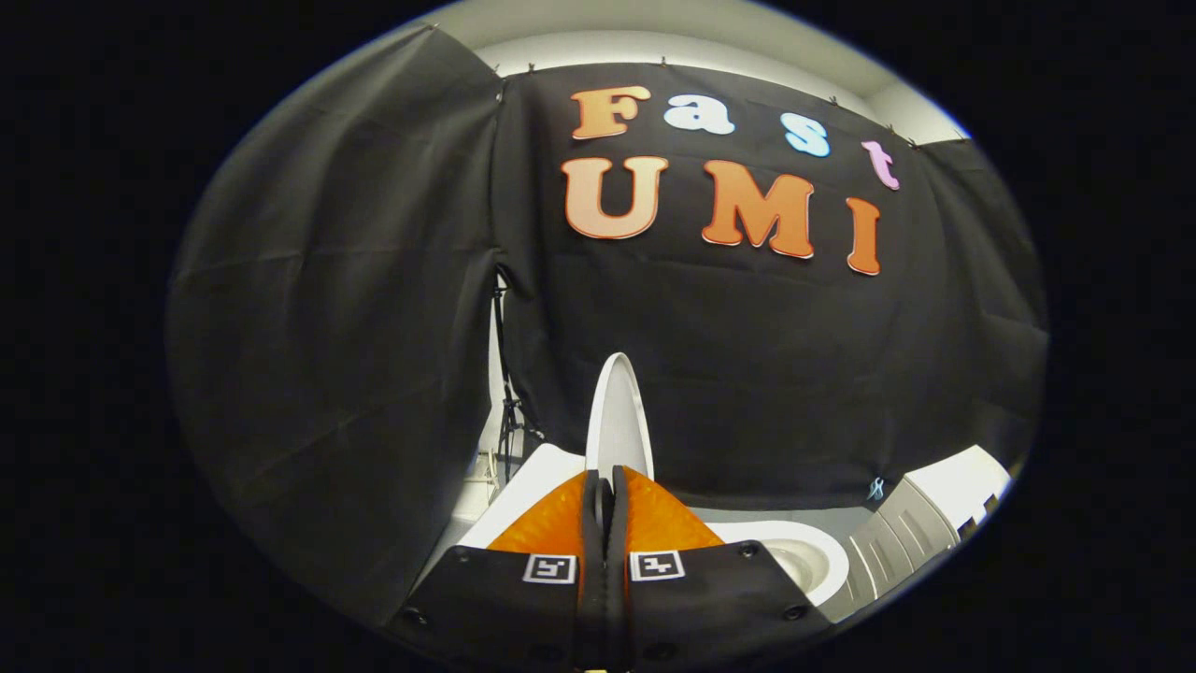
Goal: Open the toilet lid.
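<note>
The white toilet lid [619,411] stands raised and nearly upright, seen edge-on, rising just beyond my fingertips. My gripper [605,479] has its two orange fingers [551,523] pressed together, black pads meeting, with nothing visible between them. Its tips sit at the foot of the raised lid; I cannot tell if they touch it. The open toilet bowl [799,556] with its white rim lies to the right of the fingers, lower down. A white slab, likely the tank top [528,486], lies to the left of the lid.
A white ribbed cabinet or bin [934,523] stands right of the bowl. Black cloth walls close the booth behind and on the left. A dark stand with cables [509,421] shows through a gap in the cloth left of the lid.
</note>
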The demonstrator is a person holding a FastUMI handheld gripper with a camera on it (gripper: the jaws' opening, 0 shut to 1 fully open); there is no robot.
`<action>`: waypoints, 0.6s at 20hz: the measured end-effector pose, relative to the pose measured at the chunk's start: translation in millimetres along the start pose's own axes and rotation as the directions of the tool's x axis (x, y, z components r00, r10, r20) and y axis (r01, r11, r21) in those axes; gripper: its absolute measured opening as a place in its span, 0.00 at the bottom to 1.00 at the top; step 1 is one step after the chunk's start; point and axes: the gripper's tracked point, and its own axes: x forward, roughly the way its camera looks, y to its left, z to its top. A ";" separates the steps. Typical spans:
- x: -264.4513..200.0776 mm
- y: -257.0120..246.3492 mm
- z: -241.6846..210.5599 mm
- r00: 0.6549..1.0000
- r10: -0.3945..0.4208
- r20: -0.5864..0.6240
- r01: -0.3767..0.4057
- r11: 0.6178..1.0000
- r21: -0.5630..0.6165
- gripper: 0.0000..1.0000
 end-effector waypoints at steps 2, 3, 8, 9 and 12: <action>0.3 12.6 -2.3 1.000 0.008 -0.003 -0.008 1.000 -0.016 0.08; 2.0 19.8 -3.4 1.000 0.013 -0.003 -0.013 1.000 -0.014 0.07; 3.5 33.8 -9.5 0.999 -0.026 -0.038 0.018 0.983 -0.182 0.08; 2.1 33.5 -6.5 0.999 -0.032 -0.035 0.025 0.980 -0.198 0.08; -2.5 15.3 -3.0 0.999 -0.054 0.006 0.055 0.989 -0.138 0.08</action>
